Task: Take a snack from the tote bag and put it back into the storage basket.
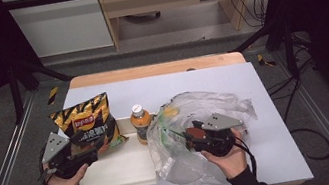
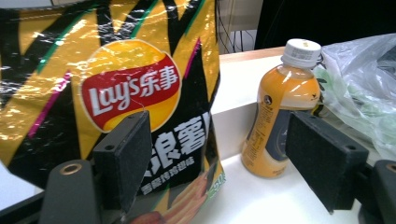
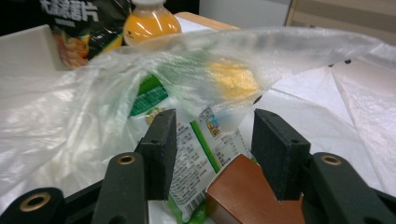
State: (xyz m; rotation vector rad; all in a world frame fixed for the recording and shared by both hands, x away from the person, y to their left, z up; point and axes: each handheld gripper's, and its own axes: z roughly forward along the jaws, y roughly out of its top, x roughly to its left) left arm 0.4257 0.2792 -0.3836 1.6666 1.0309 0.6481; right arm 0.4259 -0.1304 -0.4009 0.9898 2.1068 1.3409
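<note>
Packets inside the plastic bag [image 1: 192,118] look blurred, perhaps unreadable.

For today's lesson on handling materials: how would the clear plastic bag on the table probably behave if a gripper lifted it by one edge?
The clear plastic bag looks thin and crumpled, so it would probably sag and fold rather than hold its shape. A green printed packet lies inside, so that weight would likely slide to the lowest point. The film looks glossy, so it may slip between the pads.

Glossy foil chip bag [image 2: 116,88]; thin crinkled clear plastic bag [image 3: 84,121]; smooth plastic juice bottle [image 2: 280,112]; matt white tray [image 1: 120,171].
</note>
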